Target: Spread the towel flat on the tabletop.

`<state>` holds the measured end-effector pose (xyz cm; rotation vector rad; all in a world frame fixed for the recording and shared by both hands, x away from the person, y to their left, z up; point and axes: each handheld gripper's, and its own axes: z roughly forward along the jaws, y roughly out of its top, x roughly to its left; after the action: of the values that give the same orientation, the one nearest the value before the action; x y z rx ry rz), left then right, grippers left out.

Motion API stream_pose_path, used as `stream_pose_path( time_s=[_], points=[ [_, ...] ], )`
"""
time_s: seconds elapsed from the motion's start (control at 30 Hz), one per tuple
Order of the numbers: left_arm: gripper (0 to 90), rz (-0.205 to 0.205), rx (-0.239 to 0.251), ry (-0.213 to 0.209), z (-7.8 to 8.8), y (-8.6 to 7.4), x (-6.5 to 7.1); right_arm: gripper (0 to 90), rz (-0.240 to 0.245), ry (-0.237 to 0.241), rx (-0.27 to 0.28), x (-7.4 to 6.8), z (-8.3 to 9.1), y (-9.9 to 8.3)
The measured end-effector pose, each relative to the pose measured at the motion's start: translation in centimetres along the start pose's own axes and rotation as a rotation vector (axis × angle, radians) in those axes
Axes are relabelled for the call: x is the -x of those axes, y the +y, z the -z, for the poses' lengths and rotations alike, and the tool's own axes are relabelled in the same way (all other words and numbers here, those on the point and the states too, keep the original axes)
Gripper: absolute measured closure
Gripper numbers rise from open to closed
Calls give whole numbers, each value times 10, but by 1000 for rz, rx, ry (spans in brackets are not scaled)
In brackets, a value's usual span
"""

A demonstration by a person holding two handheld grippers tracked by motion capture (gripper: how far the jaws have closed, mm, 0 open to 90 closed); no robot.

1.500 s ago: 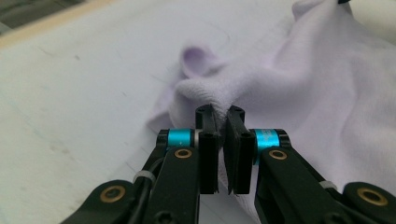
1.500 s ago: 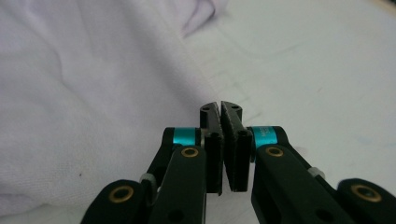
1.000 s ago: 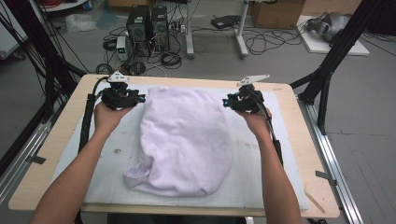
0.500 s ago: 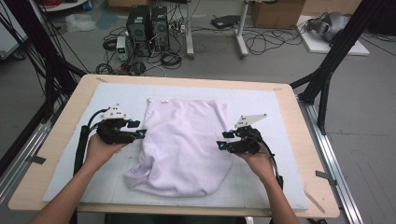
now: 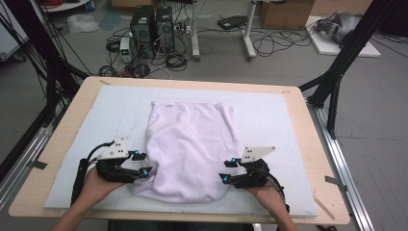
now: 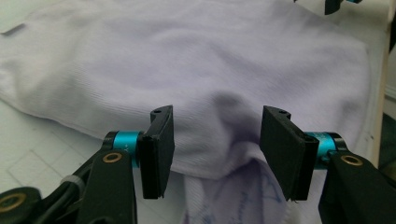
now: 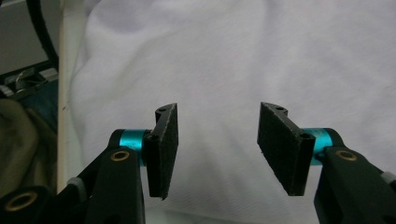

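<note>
Honestly, white garment [image 5: 192, 147] soft, floppy; we pinch near hem ahead of left gripper [image 5: 140, 163] and right gripper [image 5: 227, 170], jaws just been opening, half-spread, nothing held.

Garment [image 5: 190, 149] underside hidden; faint print illegible.

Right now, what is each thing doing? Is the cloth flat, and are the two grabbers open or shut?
Lavender cloth: folded over, lying rumpled on the mat, near edge bunched.
Left gripper: open, jaws just widened, at the cloth's near-left edge, not pinching it.
Right gripper: open, jaws just widened, at the near-right edge, not pinching.
White mat: flat on the table.
</note>
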<state>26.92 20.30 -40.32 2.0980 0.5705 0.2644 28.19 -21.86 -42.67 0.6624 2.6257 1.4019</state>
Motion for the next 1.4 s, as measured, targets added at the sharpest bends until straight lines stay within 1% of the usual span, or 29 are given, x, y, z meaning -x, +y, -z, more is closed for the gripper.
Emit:
stream_pose_path(
  time_s=[0.1, 0.17, 0.2, 0.3, 0.37, 0.4, 0.43, 0.47, 0.5, 0.53, 0.57, 0.6, 0.67, 0.7, 0.77, 0.8, 0.87, 0.93, 0.97, 1.0, 1.03, 1.07, 1.1, 1.13, 1.17, 1.2, 1.23, 1.3, 1.4],
  points=[
    [453, -22, -33, -18, -5, -7, 7, 475, 21, 19, -35, -7, -5, -4],
    [457, -19, -57, -23, -10, -11, 8, 475, 20, 21, -51, -10, -8, -6],
    [472, -28, -70, -19, -13, -13, 7, 477, 23, 21, -62, -11, -11, -8],
    [567, -38, -101, -19, -20, -17, 6, 506, 23, 25, -87, -11, -17, -10],
    [670, -55, -117, -20, -25, -20, 4, 556, 22, 25, -101, -11, -20, -12],
    [703, -48, -122, -17, -27, -22, 4, 578, 29, 21, -107, -10, -22, -13],
    [754, -51, -131, -16, -28, -23, 3, 623, 40, 14, -98, -10, -22, -13],
    [794, -55, -133, -17, -28, -23, 2, 672, 37, 13, -103, -10, -22, -13],
    [817, -42, -130, -18, -28, -24, 2, 734, 36, 16, -103, -9, -22, -12],
    [839, -41, -133, -20, -27, -24, 2, 785, 38, 23, -102, -7, -21, -12],
    [860, -40, -135, -19, -26, -24, 1, 798, 35, 28, -101, -6, -21, -12],
    [870, -24, -124, -20, -25, -23, 0, 813, 37, 35, -100, -5, -21, -12],
    [874, -17, -117, -19, -22, -21, -2, 833, 21, 51, -73, -2, -18, -11],
    [876, -16, -109, -5, -20, -18, -3, 835, 9, 57, -59, 1, -15, -11],
    [878, -14, -98, 7, -16, -13, -8, 840, 9, 44, -18, 5, -6, -5],
    [879, 2, -82, 20, -14, -8, -12, 840, 9, 35, -5, 6, -3, -2],
    [879, 11, -67, 40, -12, -1, -19, 841, 13, 11, 17, 11, 3, 8],
    [879, 35, -33, 65, -10, 10, -29, 841, 20, -25, 26, 20, 8, 20],
    [880, 42, -16, 88, -9, 17, -37, 841, 19, -37, 27, 23, 9, 24],
    [879, 58, -6, 102, -10, 22, -44, 841, 20, -63, 26, 31, 10, 30],
    [879, 68, 1, 115, -11, 26, -49, 841, 13, -81, 31, 37, 11, 35],
    [879, 95, 18, 138, -15, 31, -58, 841, 5, -95, 34, 43, 11, 38],
    [880, 113, 22, 139, -17, 33, -64, 841, -12, -111, 36, 54, 10, 42],
    [879, 138, 24, 154, -22, 36, -72, 841, -31, -118, 34, 61, 8, 44],
    [879, 152, 21, 189, -28, 38, -79, 841, -46, -127, 33, 71, 6, 46],
    [879, 162, 21, 203, -32, 38, -84, 841, -79, -139, 17, 82, 2, 48],
    [879, 178, 9, 220, -38, 38, -91, 841, -93, -151, 14, 89, -1, 48],
    [879, 189, -18, 249, -49, 35, -100, 840, -133, -181, -12, 105, -11, 46],
    [870, 215, -48, 247, -58, 29, -107, 821, -178, -192, -62, 118, -26, 39]
  ],
)
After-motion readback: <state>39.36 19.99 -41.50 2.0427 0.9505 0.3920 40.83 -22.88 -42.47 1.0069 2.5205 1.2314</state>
